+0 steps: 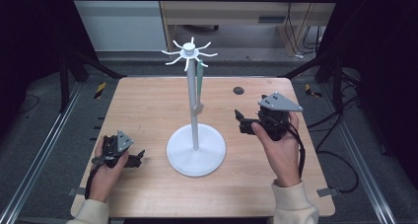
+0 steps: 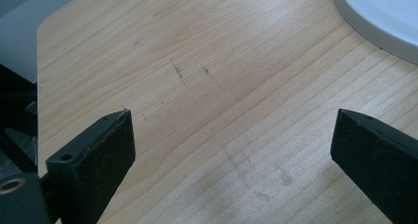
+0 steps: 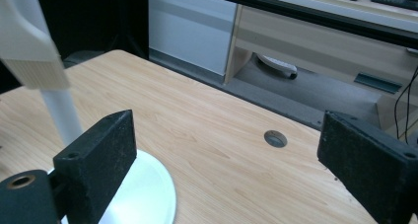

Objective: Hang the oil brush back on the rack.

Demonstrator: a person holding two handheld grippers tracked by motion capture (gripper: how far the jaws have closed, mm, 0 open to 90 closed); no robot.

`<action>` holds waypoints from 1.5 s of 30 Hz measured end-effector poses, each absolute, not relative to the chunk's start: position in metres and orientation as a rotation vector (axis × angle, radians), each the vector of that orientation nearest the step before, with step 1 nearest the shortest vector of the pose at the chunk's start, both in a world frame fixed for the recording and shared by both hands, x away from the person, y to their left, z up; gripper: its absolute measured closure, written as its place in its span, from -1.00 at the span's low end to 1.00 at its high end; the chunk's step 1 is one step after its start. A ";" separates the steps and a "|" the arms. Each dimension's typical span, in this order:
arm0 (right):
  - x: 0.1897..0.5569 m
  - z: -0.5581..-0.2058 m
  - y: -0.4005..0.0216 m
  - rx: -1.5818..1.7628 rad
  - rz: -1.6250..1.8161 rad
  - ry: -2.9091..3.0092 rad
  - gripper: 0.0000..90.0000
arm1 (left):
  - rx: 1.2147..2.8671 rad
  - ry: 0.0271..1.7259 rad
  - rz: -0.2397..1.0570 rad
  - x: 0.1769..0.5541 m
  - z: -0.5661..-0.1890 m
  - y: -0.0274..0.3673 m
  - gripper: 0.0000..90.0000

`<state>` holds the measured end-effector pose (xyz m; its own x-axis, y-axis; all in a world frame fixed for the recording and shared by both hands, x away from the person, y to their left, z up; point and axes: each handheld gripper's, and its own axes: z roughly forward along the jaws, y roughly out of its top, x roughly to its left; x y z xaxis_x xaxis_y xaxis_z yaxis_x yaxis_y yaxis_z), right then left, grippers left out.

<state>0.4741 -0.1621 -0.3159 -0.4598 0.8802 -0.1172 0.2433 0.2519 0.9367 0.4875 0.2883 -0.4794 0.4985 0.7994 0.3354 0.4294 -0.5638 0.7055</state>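
Observation:
A white stand (image 1: 195, 155) with a round base, a thin pole and several hooks at its top rises from the middle of the table. From one hook hangs a brush (image 1: 199, 83) with a pale green handle, head down beside the pole. My left gripper (image 1: 137, 158) lies low on the table left of the base, open and empty. In the left gripper view its jaws (image 2: 231, 123) frame bare wood, with the base's rim (image 2: 384, 21) at the upper right. My right gripper (image 1: 240, 120), open and empty, is held right of the pole. Its own view (image 3: 226, 120) shows the pole (image 3: 61, 110) and the brush head (image 3: 29, 51).
The wooden table (image 1: 148, 105) has a small round cable hole (image 1: 238, 91) behind my right gripper, seen also as the hole (image 3: 275, 138) in the right gripper view. Black frame bars and floor rails surround the table. A desk stands farther back.

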 end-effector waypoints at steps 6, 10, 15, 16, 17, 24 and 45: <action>0.483 -0.338 -0.178 1.078 1.168 1.860 -0.79 | 2.195 1.007 0.892 0.487 -0.480 0.289 -0.94; 0.489 -0.350 -0.186 1.112 1.139 1.849 -0.79 | 2.198 1.003 0.888 0.487 -0.480 0.288 -0.94; 0.494 -0.367 -0.197 1.166 1.092 1.830 -0.79 | 2.194 1.005 0.884 0.487 -0.480 0.289 -0.94; 0.495 -0.371 -0.200 1.174 1.076 1.834 -0.79 | 2.195 1.003 0.888 0.487 -0.480 0.289 -0.94; 0.496 -0.376 -0.202 1.183 1.066 1.830 -0.79 | 2.196 1.002 0.893 0.487 -0.479 0.289 -0.94; 0.499 -0.400 -0.218 1.247 1.010 1.837 -0.80 | 2.190 1.004 0.892 0.487 -0.479 0.288 -0.94; 0.507 -0.461 -0.237 1.377 1.054 1.921 -0.76 | 2.211 0.992 0.890 0.487 -0.480 0.286 -0.94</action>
